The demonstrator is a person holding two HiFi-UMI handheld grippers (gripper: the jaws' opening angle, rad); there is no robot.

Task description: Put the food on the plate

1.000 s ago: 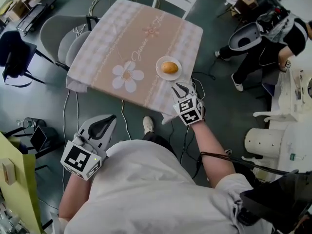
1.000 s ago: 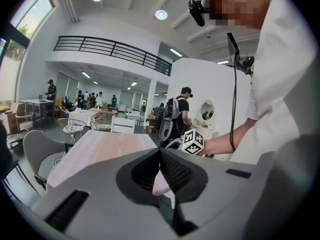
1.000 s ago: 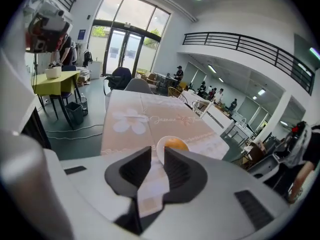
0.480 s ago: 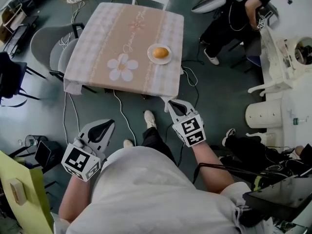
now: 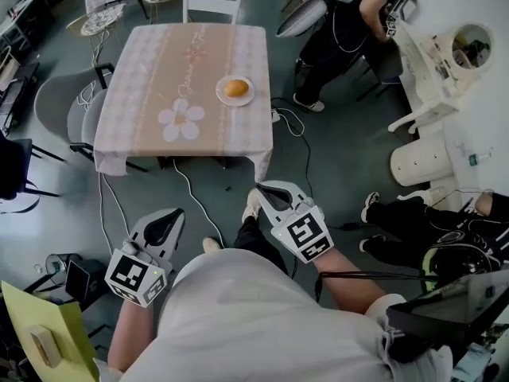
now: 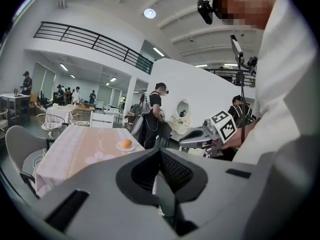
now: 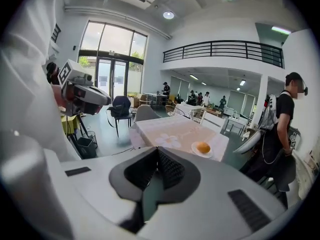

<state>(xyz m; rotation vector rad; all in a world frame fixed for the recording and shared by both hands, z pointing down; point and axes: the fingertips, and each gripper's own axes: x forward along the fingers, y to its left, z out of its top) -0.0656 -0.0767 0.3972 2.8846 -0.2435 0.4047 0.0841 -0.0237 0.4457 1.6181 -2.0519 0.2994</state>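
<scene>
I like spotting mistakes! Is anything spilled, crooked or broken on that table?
Nothing stands out. The round orange food sits on its plate, which lies flat on the table, and nothing is spilled.

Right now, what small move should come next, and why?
Probably none beyond lowering both grippers: the round orange food already sits on the white plate on the table, and the left gripper and right gripper are shut, empty, well off it.
</scene>
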